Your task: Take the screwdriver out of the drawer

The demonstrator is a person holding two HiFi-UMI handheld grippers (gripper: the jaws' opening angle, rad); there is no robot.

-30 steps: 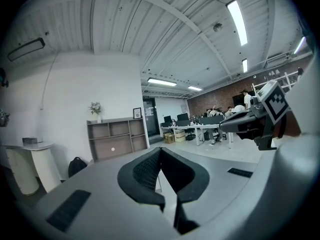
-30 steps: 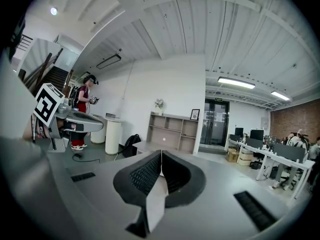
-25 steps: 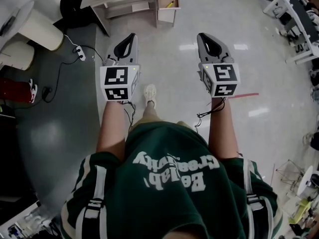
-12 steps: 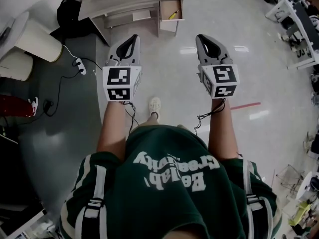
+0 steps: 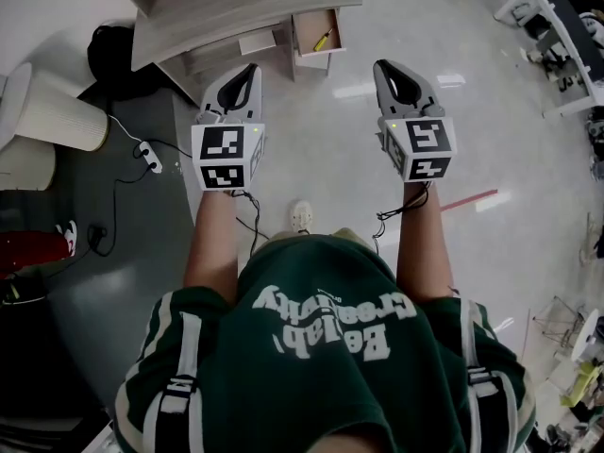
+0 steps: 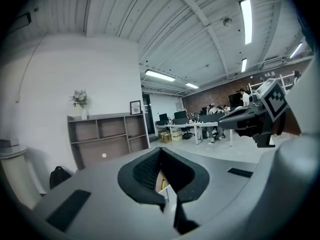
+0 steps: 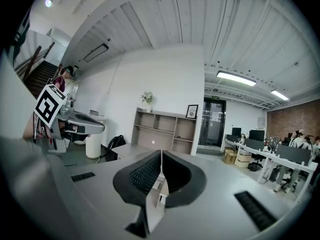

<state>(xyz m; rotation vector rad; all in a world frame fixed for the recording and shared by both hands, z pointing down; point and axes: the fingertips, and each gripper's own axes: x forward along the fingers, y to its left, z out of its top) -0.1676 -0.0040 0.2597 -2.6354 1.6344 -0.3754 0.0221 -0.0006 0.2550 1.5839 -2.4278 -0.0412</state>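
Note:
A yellow screwdriver (image 5: 324,38) lies in an open wooden drawer (image 5: 315,61) that sticks out of a pale desk (image 5: 236,8) at the top of the head view. My left gripper (image 5: 251,68) is held out level, shut and empty, just short of the desk's front and left of the drawer. My right gripper (image 5: 382,66) is shut and empty too, over bare floor to the drawer's right. In the left gripper view the shut jaws (image 6: 160,149) frame the drawer (image 6: 159,180) and the screwdriver (image 6: 163,184) beyond them. The right gripper (image 7: 161,151) shows closed jaws as well.
A white round bin (image 5: 57,111), a black bag (image 5: 109,45) and a power strip with cables (image 5: 146,149) lie left of the desk. A wall shelf unit (image 6: 110,139) stands behind. Office desks (image 5: 566,36) with people line the far right. My foot (image 5: 301,217) is on glossy floor.
Both grippers have been carried forward toward the desk; the desk and open drawer sit closer and lower in the head view. Both jaws stayed shut.

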